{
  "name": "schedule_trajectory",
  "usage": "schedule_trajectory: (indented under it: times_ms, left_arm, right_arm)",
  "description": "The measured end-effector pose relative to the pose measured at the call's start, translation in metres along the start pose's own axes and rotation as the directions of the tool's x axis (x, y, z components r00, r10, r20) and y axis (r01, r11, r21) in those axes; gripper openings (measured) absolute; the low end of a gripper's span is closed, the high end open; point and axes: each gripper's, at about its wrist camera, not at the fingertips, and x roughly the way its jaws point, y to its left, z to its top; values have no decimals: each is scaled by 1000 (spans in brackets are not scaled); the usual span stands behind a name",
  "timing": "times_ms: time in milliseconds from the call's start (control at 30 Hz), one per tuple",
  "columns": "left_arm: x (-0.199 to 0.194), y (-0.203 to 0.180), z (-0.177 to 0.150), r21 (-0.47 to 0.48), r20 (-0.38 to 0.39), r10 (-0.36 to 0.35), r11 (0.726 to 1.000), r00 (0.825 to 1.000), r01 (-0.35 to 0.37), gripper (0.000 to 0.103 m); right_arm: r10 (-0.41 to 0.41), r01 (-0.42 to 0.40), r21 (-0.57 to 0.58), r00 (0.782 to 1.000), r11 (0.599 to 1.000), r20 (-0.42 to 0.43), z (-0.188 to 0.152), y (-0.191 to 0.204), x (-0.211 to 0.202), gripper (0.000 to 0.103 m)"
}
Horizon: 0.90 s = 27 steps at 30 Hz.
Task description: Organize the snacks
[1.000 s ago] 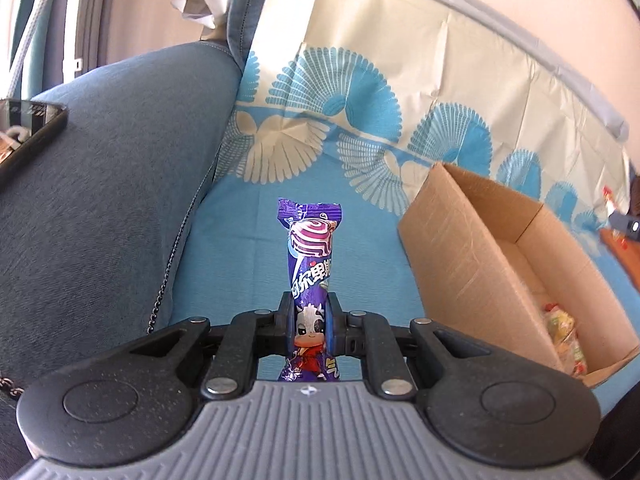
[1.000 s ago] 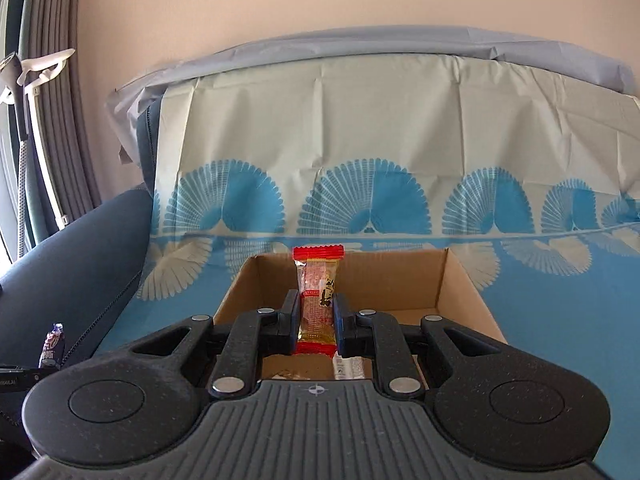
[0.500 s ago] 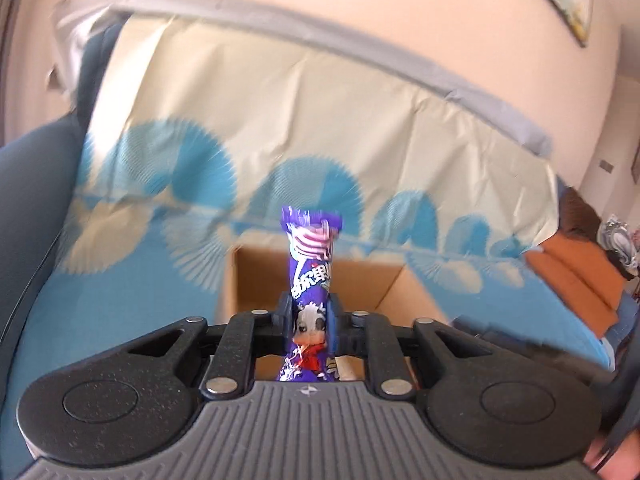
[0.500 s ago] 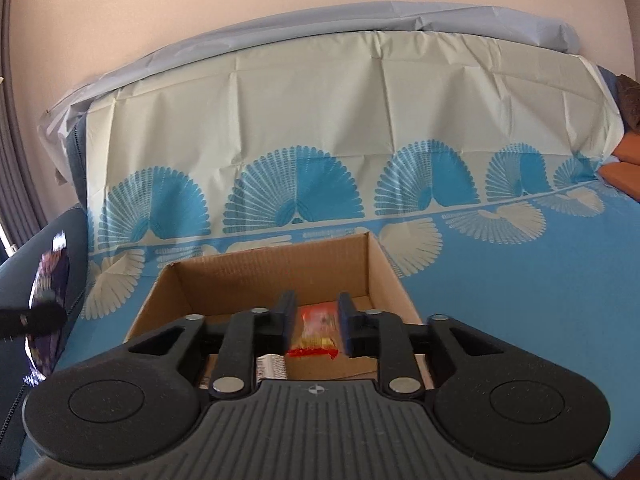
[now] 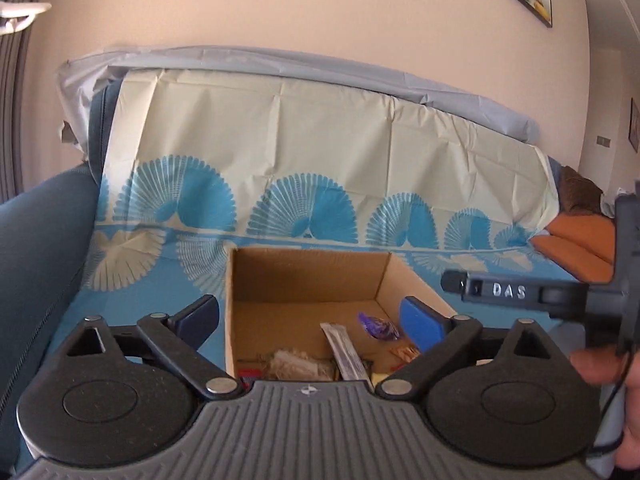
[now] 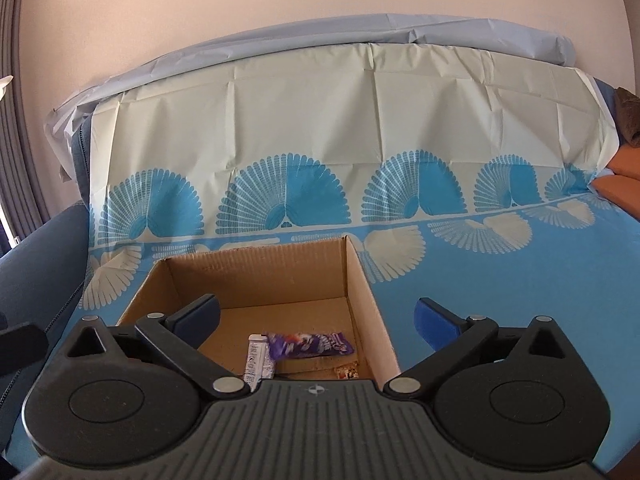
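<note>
**Desk:** What is nearest the lens?

**Photographer:** Two handheld grippers above a cardboard box (image 6: 360,280) on a sofa. The left gripper (image 5: 312,320) and the right gripper (image 6: 320,320) both have their jaws swinging apart, nothing between them. They hang over the box's open top, I judge, so that snacks let go will drop inside and not onto the cushion.

**Desk:** And the snacks?

**Photographer:** On the box floor. A glossy purple candy wrapper (image 6: 310,345) lies flat beside a slim white sachet (image 6: 256,358); a small orange-printed sweet (image 6: 347,372) sits near the right wall. From the left side, a pale crinkled packet (image 5: 300,364) shows too. All thin, crackly film.

**Desk:** The box itself?

**Photographer:** Plain brown corrugated card, square-cornered, no flaps showing.

**Desk:** Behind it?

**Photographer:** A creased plastic sheet (image 6: 360,120), cream above and bright blue below with fan-shaped prints, is draped over the seat and backrest, likely to protect the upholstery. A blue fabric armrest (image 5: 40,240) curves at left, orange cushions (image 5: 576,248) lie far right, then a bare pale wall (image 6: 320,0).
</note>
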Motion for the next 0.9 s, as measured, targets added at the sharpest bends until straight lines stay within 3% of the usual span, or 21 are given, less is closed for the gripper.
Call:
schedule_trajectory:
  times_ms: [100,233,367,500,633,900]
  left_arm:
    - [-10,0,-11,-55,-22,54,997,998,-55,102]
    - [-12,-2,-12,-73,-113,50,996,992,-59,102]
    - [-4,0,-19,-76,-242,62,994,968,-83,103]
    - [-5,-3,-33,-66,-309,97,990,946,-123,103]
    - [-14,-10,-42,-44,-324,93,993,941,-113,103]
    - [-31,-10,-52,7,-313,132,991,940,-137,103]
  right_arm:
    - [-37,38,-34,999,999,13,-5,1,-13,102]
    - [-89,89,8,996,996,-2,-24,-7,-34,102]
    - [-77,88,115,992,989,-101,-56,-18,-55,102]
    - [-71,86,125,990,988,-121,-75,-12,-70,102]
    - [-54,63,103,994,993,-91,-74,-5,-81,102]
    - [-50,64,121,991,991,-122,-76,-5,-73,102]
